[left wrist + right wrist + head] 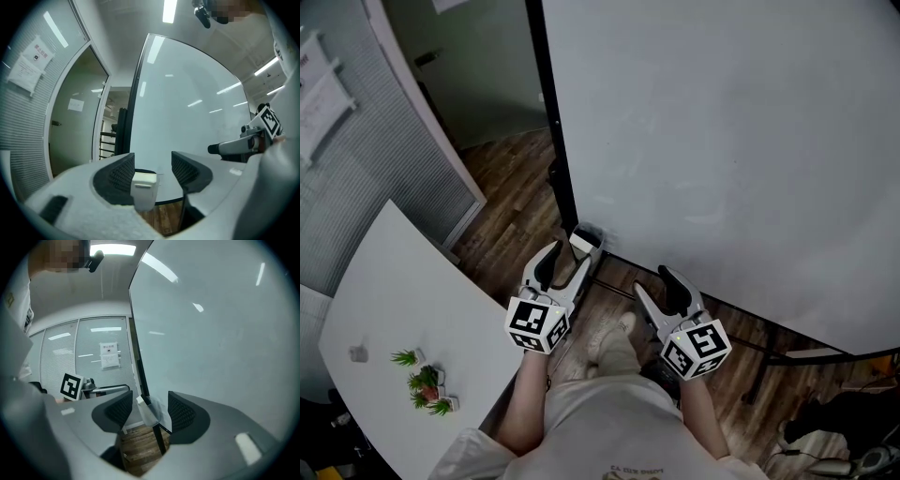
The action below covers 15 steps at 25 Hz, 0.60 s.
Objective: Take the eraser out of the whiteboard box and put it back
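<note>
A large white whiteboard with a black frame (722, 141) stands on a brown wooden floor (511, 187). A small white plastic whiteboard box (584, 241) sits at the whiteboard's lower left corner. No view lets the eraser be told apart from the box. In the head view, a person in light trousers holds two grey tongs toward the whiteboard's bottom edge. The left tongs (572, 255) reach just beside the box. The right tongs (658, 286) are further right along that edge, apart from the box. Only this view shows a curved white surface (403, 291) left of the whiteboard, carrying a small green potted plant (427, 384). The left gripper view shows the left tongs (153, 171) standing apart. The box (144, 190) appears in the gap, close against the left-hand pad, with clear space on the other side. Whether the pad touches it cannot be told. This view alone shows a glass doorway (75, 131) left of the whiteboard. The right gripper view shows the right tongs (146, 405) apart and gripping nothing, the box (149, 413) seen beyond them, and a paper notice (109, 355) on blinds.
</note>
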### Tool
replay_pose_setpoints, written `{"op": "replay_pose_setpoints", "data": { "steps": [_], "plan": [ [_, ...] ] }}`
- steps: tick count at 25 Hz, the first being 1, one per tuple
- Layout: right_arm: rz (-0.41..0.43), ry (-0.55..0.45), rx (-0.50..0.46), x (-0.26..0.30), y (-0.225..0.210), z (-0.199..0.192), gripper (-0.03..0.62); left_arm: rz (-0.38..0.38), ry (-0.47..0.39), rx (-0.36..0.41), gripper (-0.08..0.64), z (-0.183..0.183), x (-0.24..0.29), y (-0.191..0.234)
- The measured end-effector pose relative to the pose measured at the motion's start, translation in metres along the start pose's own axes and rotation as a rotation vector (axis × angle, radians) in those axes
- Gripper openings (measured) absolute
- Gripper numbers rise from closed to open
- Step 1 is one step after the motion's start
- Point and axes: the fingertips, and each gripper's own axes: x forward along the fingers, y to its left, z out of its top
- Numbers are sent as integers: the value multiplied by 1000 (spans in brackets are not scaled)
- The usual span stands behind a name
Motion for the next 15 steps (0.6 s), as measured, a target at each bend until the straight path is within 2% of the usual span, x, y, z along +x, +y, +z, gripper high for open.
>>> {"op": "replay_pose_setpoints", "data": {
  "steps": [6,11,15],
  "plan": [
    [12,-64,14,-7,10,11,171,-26,-18,-22,178,3,-9,-8],
    [21,-129,40,-12,13,21,33,-23,-46,-52,88,7,-17,-6],
    [3,-126,21,-12,11,21,12,-2,-16,-1,38,5,-18,-5]
  ]
}}
